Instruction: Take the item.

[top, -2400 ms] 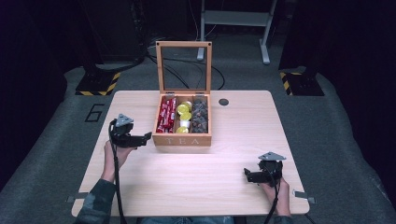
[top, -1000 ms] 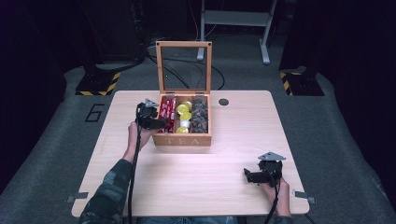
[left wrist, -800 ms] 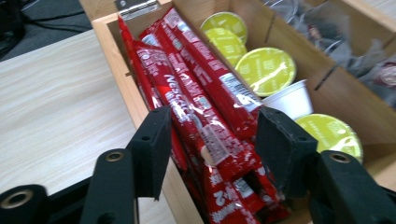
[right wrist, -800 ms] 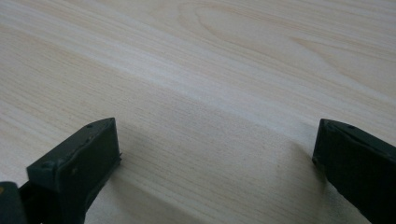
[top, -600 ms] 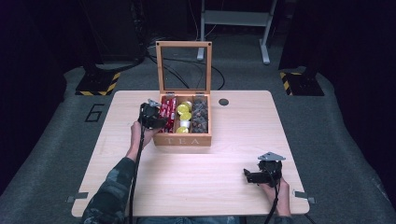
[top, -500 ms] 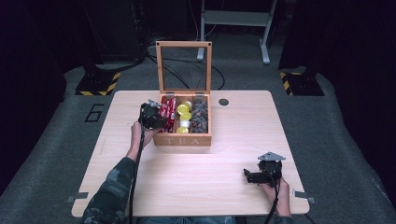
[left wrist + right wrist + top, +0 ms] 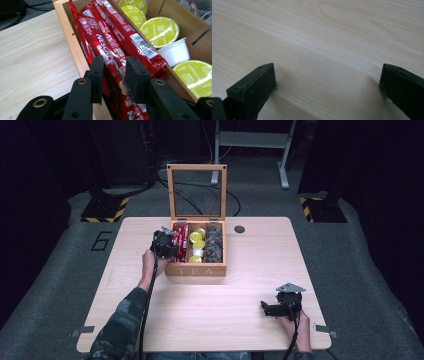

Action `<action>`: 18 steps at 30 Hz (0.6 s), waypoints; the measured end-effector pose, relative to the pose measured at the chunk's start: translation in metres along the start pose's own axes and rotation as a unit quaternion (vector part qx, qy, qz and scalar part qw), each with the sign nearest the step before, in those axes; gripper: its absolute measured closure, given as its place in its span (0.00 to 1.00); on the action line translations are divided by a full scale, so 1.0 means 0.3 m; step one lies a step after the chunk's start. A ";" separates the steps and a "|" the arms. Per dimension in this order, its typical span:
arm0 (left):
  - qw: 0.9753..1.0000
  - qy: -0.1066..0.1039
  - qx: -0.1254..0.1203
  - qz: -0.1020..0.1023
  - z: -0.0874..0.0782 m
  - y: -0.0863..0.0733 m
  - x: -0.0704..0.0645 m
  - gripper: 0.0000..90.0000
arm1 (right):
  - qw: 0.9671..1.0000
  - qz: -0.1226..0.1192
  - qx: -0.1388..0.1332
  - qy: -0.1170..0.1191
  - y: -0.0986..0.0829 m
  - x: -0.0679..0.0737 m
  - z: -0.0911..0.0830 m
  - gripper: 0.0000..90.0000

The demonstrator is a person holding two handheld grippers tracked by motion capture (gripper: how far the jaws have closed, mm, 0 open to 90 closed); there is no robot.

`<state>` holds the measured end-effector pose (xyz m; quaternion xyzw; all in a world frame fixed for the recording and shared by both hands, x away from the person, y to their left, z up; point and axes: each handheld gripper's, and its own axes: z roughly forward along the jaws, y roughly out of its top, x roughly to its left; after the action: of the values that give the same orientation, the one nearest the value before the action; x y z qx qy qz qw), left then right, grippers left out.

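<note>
A wooden tea box (image 7: 196,269) stands open at the table's middle back, its glass lid (image 7: 196,190) upright. Red Nescafé sticks (image 7: 112,37) fill its left compartment (image 7: 181,240). Yellow-green capsules (image 7: 160,31) and a white cup (image 7: 176,51) lie in the middle one, dark packets (image 7: 214,245) in the right one. My left gripper (image 7: 165,245) reaches into the left compartment, and its jaws (image 7: 113,67) stand narrowly apart, shut on one red stick. My right gripper (image 7: 265,309) rests near the table's front right, open wide over bare wood (image 7: 327,75).
The pale wooden table (image 7: 225,330) has a small dark round hole (image 7: 239,229) right of the box. Grey carpet surrounds it, with a metal stand base (image 7: 250,140) behind and yellow-black striped feet (image 7: 105,210) at the sides.
My left gripper moved from the table's left side to the box and into its left compartment, then stayed there. The right gripper has not moved.
</note>
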<state>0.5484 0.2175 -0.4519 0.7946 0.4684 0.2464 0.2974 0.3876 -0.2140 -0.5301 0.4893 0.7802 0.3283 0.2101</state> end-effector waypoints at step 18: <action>1.000 0.010 0.015 -0.017 0.019 0.001 -0.002 0.90 | 1.000 0.000 0.000 0.001 0.000 0.000 0.000 0.00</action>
<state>0.5522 0.2155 -0.4559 0.7888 0.4882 0.2418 0.2847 0.3876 -0.2139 -0.5300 0.4888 0.7807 0.3286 0.2088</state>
